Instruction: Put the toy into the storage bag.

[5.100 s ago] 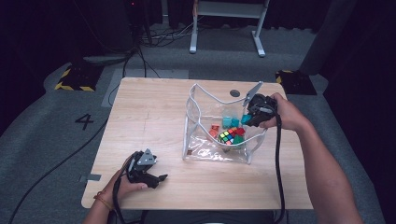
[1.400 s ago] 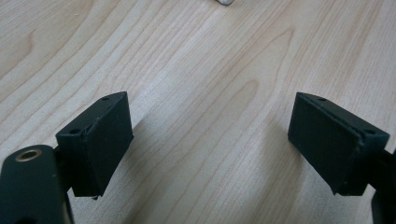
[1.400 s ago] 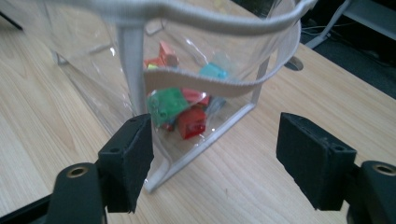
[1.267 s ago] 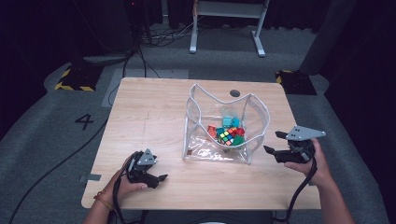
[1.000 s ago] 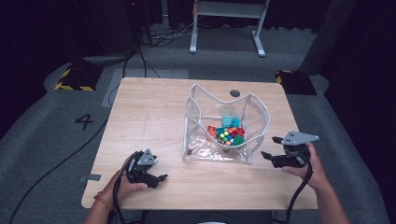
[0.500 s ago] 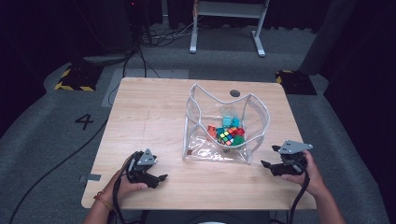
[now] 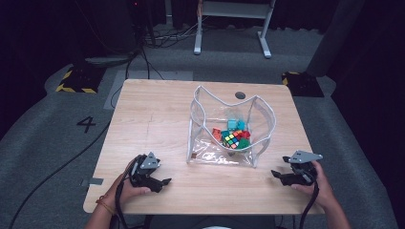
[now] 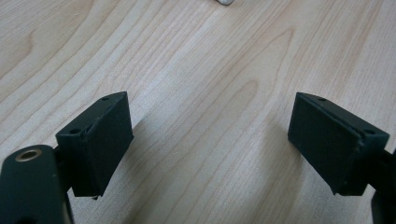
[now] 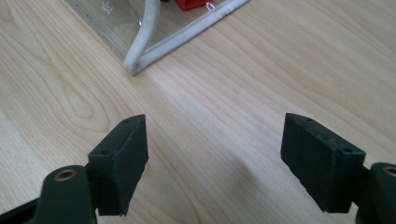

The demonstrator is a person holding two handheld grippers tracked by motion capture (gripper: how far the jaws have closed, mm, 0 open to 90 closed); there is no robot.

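My left gripper point(image 7: 162, 182) and right gripper point(image 7: 278, 176) both rest low on the wooden counter point(image 7: 153, 119) near its front edge, jaws spread apart and holding nothing. The clear bag point(image 7: 205, 155) stands open between them toward the middle, holding a puzzle cube point(image 7: 231, 139) and coloured blocks point(image 7: 235, 125).

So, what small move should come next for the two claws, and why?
Probably none beyond resting where they are. The left claw and the right claw both sit open and empty near the table's front edge, apart from the clear bag. The puzzle cube and small blocks already lie inside it, so packing looks finished.
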